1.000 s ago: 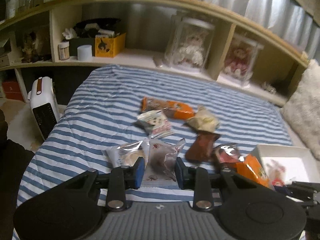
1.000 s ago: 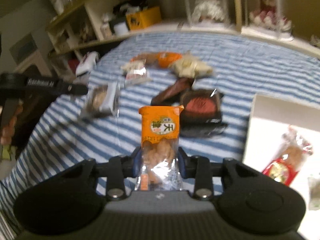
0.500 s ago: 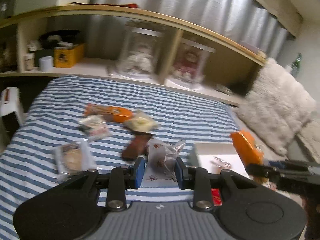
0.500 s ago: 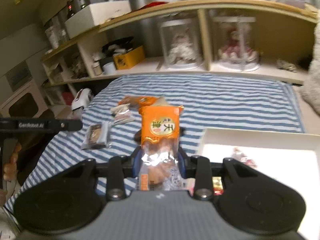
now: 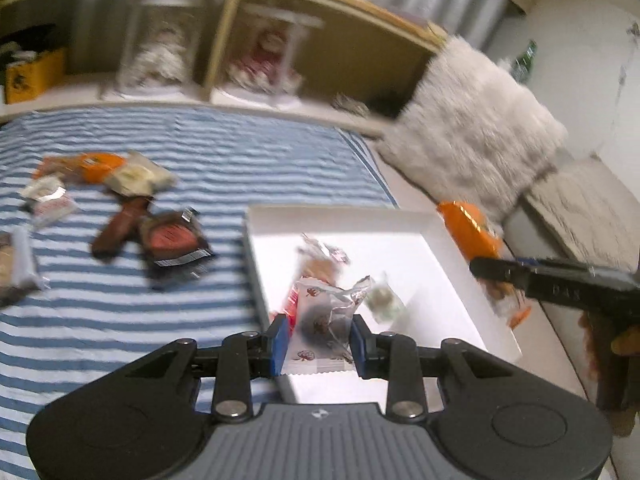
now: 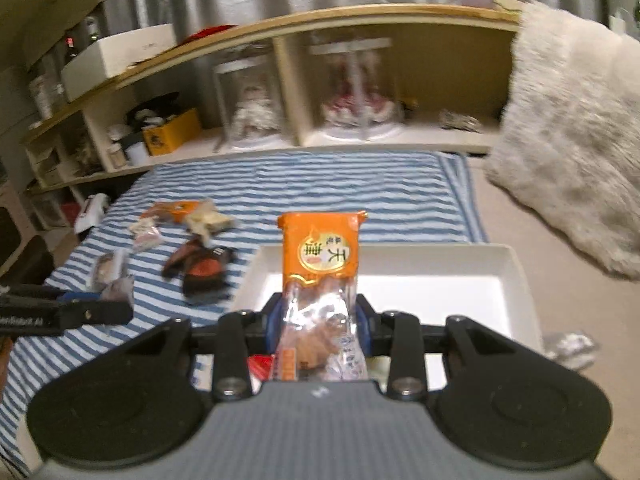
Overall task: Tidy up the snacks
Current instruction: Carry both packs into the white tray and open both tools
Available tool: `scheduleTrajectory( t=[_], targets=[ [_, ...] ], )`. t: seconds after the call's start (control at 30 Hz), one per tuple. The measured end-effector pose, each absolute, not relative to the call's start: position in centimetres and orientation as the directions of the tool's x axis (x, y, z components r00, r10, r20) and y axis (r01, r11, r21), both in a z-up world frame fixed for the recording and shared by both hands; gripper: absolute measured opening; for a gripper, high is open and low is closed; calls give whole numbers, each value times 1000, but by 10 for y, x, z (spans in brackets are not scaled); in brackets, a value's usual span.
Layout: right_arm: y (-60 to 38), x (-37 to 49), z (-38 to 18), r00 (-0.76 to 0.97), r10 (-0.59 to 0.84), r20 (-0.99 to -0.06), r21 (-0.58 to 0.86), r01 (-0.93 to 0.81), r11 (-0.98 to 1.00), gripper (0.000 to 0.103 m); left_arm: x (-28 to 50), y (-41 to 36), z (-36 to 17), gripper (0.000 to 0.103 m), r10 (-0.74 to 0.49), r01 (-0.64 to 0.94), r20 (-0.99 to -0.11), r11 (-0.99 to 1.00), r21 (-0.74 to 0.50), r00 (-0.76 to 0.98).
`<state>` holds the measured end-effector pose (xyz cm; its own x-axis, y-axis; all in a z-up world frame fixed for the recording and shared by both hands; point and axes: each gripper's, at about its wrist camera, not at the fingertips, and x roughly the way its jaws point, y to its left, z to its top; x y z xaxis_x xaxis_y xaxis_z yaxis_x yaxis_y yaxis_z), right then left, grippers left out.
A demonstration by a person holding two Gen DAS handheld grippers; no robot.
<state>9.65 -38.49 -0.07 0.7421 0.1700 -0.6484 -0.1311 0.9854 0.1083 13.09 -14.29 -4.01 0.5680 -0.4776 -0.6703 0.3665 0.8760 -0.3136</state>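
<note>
My left gripper (image 5: 318, 340) is shut on a clear snack packet with red prints (image 5: 324, 320), held over the near left corner of a white tray (image 5: 340, 214). The tray holds a few snack packets (image 5: 320, 260). My right gripper (image 6: 318, 320) is shut on an orange-topped snack bag (image 6: 320, 248), held upright over the tray's (image 6: 516, 272) near edge. The right gripper with its orange bag (image 5: 468, 228) shows in the left wrist view at the tray's right side. Several snacks (image 5: 172, 240) lie on the striped bedspread (image 5: 240, 152) left of the tray.
A wooden shelf (image 6: 360, 136) with dolls under glass domes runs along the far side. A fluffy white cushion (image 5: 472, 128) stands right of the bedspread, behind the tray. A yellow box (image 6: 172, 132) sits on the shelf at left. A foil packet (image 6: 572, 346) lies right of the tray.
Both grippers have swung right, away from the loose snacks and over the white tray, each still holding its packet.
</note>
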Motion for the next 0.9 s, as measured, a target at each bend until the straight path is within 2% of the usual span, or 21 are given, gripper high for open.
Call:
scheduleTrajectory(
  t=[0.43, 0.77, 0.87, 0.9],
  targets=[
    [-462, 81, -40, 692, 21, -722, 53, 25, 998, 42, 142, -183, -80, 35, -484, 427, -761, 853, -300, 432],
    [-475, 87, -66, 645, 10, -764, 56, 52, 997, 42, 153, -192, -98, 36, -418, 433, -817, 870, -234, 398],
    [-474, 92, -72, 638, 14, -770, 60, 50, 997, 42, 155, -190, -99, 42, -413, 429, -818, 873, -230, 400],
    [-474, 95, -74, 637, 15, -770, 61, 50, 997, 42, 155, -190, -99, 49, -414, 429, -817, 873, -231, 401]
  ],
)
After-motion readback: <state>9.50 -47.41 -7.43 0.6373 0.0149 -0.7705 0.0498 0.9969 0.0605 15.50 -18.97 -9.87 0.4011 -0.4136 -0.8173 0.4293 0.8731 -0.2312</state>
